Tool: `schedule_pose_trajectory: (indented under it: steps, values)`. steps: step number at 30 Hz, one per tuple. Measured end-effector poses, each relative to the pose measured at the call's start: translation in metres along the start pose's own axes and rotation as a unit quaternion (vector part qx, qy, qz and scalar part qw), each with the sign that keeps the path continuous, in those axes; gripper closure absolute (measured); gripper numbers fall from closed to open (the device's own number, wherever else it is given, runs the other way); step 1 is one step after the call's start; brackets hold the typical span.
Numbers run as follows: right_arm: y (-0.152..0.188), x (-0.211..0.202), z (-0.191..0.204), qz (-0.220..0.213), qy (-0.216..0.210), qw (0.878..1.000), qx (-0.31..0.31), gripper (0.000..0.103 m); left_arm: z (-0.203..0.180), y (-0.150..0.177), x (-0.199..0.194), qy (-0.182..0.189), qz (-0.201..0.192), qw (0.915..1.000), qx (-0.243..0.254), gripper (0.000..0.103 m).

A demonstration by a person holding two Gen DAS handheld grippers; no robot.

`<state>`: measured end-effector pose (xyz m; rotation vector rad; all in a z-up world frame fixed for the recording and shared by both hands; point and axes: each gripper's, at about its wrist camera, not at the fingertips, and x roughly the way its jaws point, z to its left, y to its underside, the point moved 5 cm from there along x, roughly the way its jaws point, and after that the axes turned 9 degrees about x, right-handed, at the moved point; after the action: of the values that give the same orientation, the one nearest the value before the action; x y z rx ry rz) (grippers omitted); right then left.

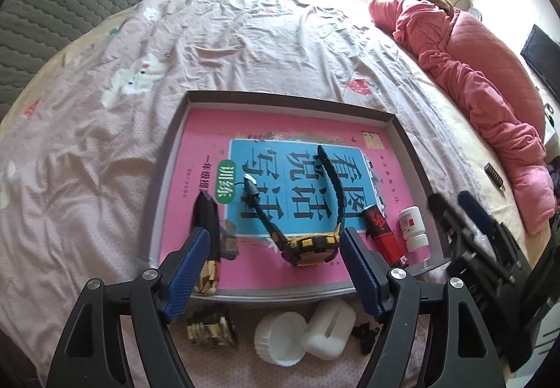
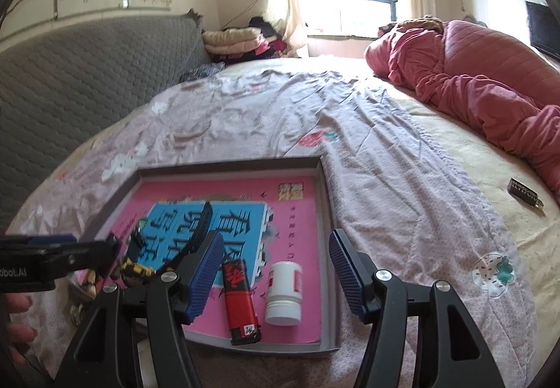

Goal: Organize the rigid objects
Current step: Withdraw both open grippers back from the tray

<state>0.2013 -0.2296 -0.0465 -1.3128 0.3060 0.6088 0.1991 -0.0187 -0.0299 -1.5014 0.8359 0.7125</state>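
A shallow grey tray [image 1: 280, 99] [image 2: 227, 164] lies on the bed with a pink and blue book [image 1: 210, 143] [image 2: 297, 230] flat inside it. On the book rests a black and yellow wristwatch [image 1: 308, 246] [image 2: 140, 269], straps curling up. My left gripper [image 1: 276, 237] stands open above it, the watch face close to the right pad but free of both. A red and black lighter [image 2: 241, 304] [image 1: 381, 230] and a small white bottle [image 2: 283, 293] [image 1: 413, 228] lie in the tray's near right corner. My right gripper [image 2: 276, 248] hangs open over them, holding nothing.
A black and gold object [image 1: 206, 213] lies at the tray's left side. In front of the tray sit a gold-patterned item [image 1: 210, 328], a white cap [image 1: 280, 335] and a white case [image 1: 329, 328]. A small dark bar [image 2: 525, 197] and a red quilt [image 2: 490, 73] lie to the right.
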Motion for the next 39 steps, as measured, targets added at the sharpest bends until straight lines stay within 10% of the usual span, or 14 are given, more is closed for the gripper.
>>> schedule_pose_trajectory:
  steps: [15, 39]
  values:
    - [0.0, -0.036, 0.007, -0.046, -0.022, 0.999, -0.004, 0.041, 0.026, 0.026, -0.042, -0.025, -0.008, 0.9996, -0.008, 0.025]
    - [0.076, -0.081, 0.049, 0.027, -0.021, 0.998, -0.045, 0.04, 0.031, 0.08, -0.06, 0.009, 0.009, 0.9995, -0.028, 0.025]
